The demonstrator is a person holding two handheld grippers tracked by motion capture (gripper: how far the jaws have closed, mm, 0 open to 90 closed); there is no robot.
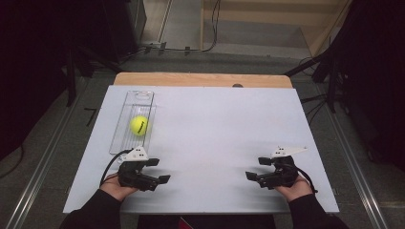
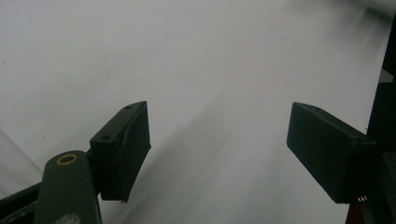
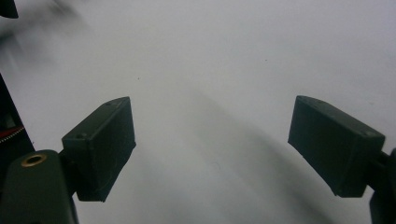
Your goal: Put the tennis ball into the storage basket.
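Ahead, tennis ball (image 1: 139, 125) lies near left hand-held gripper (image 1: 158, 171) — not touching.

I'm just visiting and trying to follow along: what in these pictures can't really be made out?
- Small dark thing at the table's far edge, high view: too small to identify.
- Clear tray under the tennis ball, high view: see-through, so its inner ridges are hard to trace.
- Room at both sides, high view: lost in darkness.
- Person's arms, high view: cut off by the bottom edge.
- Tabletop, left gripper view: blurred, and bare between the open jaws.
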